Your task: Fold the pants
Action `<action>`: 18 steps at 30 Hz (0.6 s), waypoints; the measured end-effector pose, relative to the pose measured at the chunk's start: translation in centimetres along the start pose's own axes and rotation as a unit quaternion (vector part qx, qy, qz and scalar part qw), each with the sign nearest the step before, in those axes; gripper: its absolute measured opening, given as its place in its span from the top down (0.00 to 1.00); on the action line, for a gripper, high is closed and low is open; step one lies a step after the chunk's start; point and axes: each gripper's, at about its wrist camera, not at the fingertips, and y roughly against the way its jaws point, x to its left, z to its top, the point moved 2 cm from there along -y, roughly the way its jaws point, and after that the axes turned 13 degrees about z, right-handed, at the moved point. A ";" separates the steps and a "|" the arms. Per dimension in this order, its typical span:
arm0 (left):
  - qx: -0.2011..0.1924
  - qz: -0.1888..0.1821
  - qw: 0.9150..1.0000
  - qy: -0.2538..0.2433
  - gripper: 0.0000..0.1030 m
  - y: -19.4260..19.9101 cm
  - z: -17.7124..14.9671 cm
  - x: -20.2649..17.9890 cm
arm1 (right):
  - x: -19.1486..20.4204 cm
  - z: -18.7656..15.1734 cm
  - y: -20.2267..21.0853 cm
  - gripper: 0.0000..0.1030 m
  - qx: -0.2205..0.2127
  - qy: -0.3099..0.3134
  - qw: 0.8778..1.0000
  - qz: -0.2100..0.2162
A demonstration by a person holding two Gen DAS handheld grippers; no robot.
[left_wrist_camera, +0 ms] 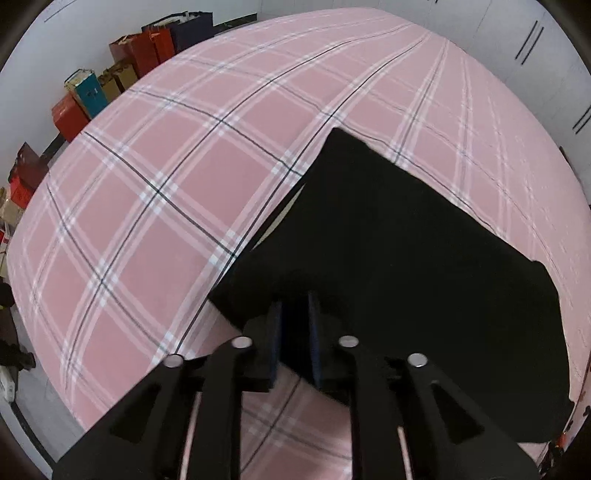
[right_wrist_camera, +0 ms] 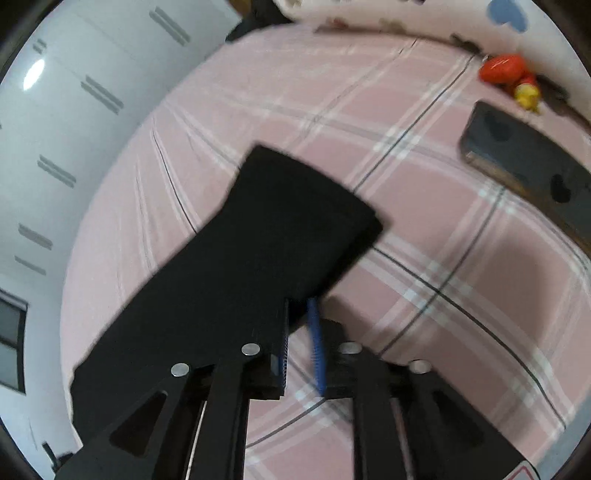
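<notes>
Black pants [left_wrist_camera: 399, 240] lie folded flat on the pink plaid bed [left_wrist_camera: 155, 177]. In the left wrist view my left gripper [left_wrist_camera: 295, 317] stands over their near left corner. Its jaws are slightly apart, and the cloth edge lies between the pads [left_wrist_camera: 276, 325] without being pinched. In the right wrist view the pants [right_wrist_camera: 258, 236] stretch from lower left up to a square end at the middle. My right gripper [right_wrist_camera: 300, 314] is at their near right edge, its blue-faced pads [right_wrist_camera: 316, 339] closed on a bit of black cloth at the tips. The picture is blurred.
Red, blue and dark gift bags and boxes [left_wrist_camera: 122, 70] line the wall beyond the bed's far left side. A dark flat case [right_wrist_camera: 517, 155] and a red and yellow toy [right_wrist_camera: 509, 74] lie at the upper right of the bed, by a printed pillow [right_wrist_camera: 369, 11]. White wardrobe doors [right_wrist_camera: 74, 110] stand to the left.
</notes>
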 end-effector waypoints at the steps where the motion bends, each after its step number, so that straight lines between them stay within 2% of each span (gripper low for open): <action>1: -0.004 -0.002 1.000 0.001 0.80 0.5 -0.2 0.4 | 0.5 -0.1 0.6 0.85 -0.005 0.011 1.000 0.003; 2: -0.007 -0.007 1.000 0.008 0.76 0.9 -0.5 0.8 | 1.2 -0.5 1.5 0.85 -0.013 0.029 1.000 -0.002; 3: -0.009 -0.004 1.000 0.024 0.60 1.6 -0.8 1.7 | 1.9 -0.9 2.0 0.85 -0.015 0.042 0.999 -0.004; 5: -0.021 0.008 0.998 0.050 0.47 2.6 -1.4 2.8 | 3.9 -2.1 2.4 0.85 -0.004 0.070 0.997 0.014; 8: -0.041 -0.050 0.995 0.081 0.47 4.8 -2.3 3.1 | 8.1 -5.5 1.7 0.85 0.033 0.121 0.991 0.050; 10: -0.043 -0.075 0.993 0.075 0.47 5.4 -2.4 1.7 | 10.5 -7.5 0.8 0.84 0.057 0.143 0.986 0.065; 11: -0.045 -0.085 0.994 0.057 0.47 5.7 -2.4 0.2 | 11.5 -9.0 0.2 0.80 0.070 0.145 0.984 0.076; 14: -0.045 -0.058 0.997 0.003 0.47 5.2 -3.0 -3.0 | 14.1 -12.5 -1.8 0.79 0.110 0.142 0.979 0.098; 16: -0.022 -0.024 0.999 -0.014 0.47 2.8 -3.5 -4.1 | 15.3 -14.3 -2.7 0.79 0.130 0.152 0.975 0.099; 18: 0.013 0.001 1.000 -0.009 0.47 0.3 -4.4 -3.5 | 17.5 -15.7 -3.2 0.78 0.151 0.178 0.967 0.103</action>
